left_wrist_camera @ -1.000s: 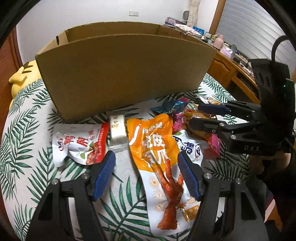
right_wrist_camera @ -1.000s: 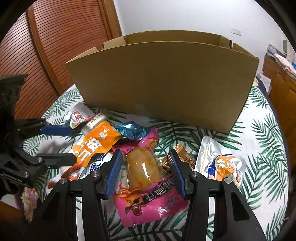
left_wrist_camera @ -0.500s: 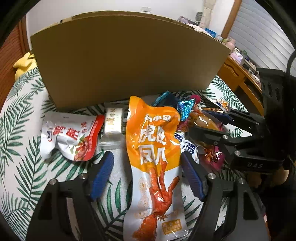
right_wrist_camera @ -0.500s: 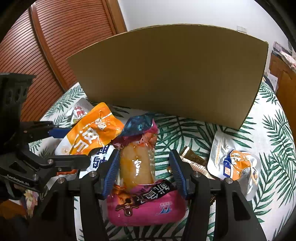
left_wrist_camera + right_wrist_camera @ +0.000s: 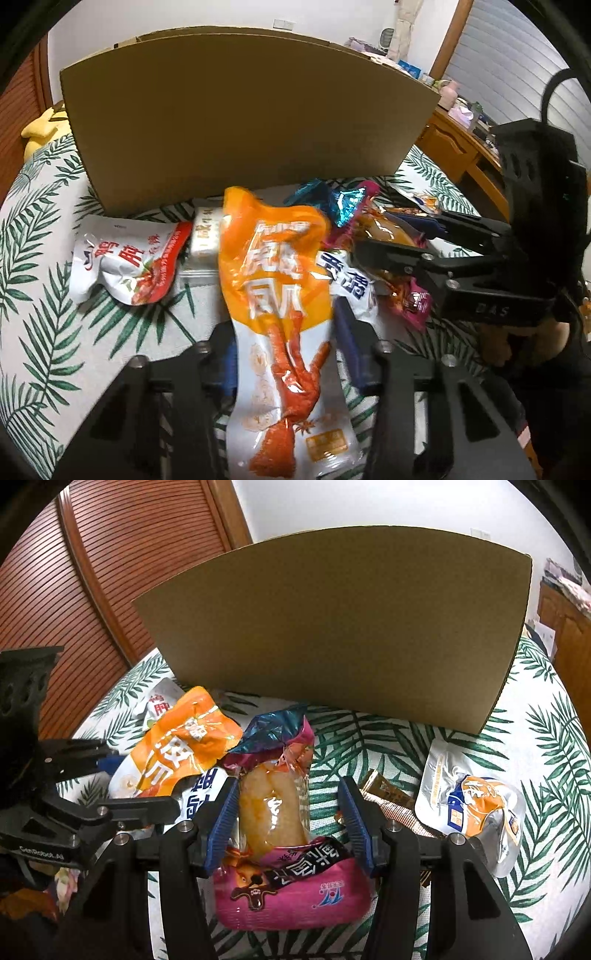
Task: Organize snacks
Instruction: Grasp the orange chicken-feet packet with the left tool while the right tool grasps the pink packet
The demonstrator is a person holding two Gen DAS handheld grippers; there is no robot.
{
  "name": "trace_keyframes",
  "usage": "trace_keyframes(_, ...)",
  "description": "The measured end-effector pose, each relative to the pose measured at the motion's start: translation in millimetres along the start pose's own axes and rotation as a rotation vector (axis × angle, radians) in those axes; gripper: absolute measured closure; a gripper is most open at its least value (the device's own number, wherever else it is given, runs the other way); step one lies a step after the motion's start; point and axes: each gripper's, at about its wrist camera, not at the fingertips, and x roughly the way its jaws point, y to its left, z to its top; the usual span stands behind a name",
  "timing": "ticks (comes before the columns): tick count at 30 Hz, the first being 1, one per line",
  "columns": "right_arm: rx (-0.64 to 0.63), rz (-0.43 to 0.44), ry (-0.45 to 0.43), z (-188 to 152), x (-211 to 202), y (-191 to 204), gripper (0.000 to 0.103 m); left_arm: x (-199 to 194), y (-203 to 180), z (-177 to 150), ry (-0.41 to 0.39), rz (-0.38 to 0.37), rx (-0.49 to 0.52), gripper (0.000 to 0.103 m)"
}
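Note:
My left gripper point(image 5: 288, 350) has its jaws closing on the lower half of an orange chicken-feet packet point(image 5: 273, 280), and the pads touch its sides. The packet's top end is raised off the bed cover. The same orange packet point(image 5: 184, 746) shows in the right wrist view, at the left. My right gripper point(image 5: 290, 823) is shut on a pink packet point(image 5: 291, 886) with a clear window. A blue foil wrapper point(image 5: 273, 727) rests against the pink packet's top. A tall cardboard box point(image 5: 240, 129) stands just behind the snacks.
On the leaf-print bed cover point(image 5: 44, 295) lie a white and red packet point(image 5: 125, 266), a small white block snack point(image 5: 205, 236), a silver packet point(image 5: 469, 805) and a brown bar point(image 5: 384, 794). A wooden desk point(image 5: 454, 147) is at the right and a slatted wooden door point(image 5: 92, 572) at the left.
The left jaws have come in from wide apart onto the orange packet, and its top end has lifted. The right gripper still holds the pink packet, which now stands steeper.

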Motion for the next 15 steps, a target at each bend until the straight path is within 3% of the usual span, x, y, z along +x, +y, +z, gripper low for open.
trace_keyframes(7, -0.007, -0.011, 0.003, -0.2, 0.6, 1.9, 0.048, -14.8, -10.3, -9.2, -0.035, 0.039, 0.047, 0.064)
trace_keyframes(15, -0.018, -0.026, 0.005, -1.1, 3.4, 6.0, 0.048, -32.8, -4.2, -16.6, -0.080, 0.045, 0.028, 0.064)
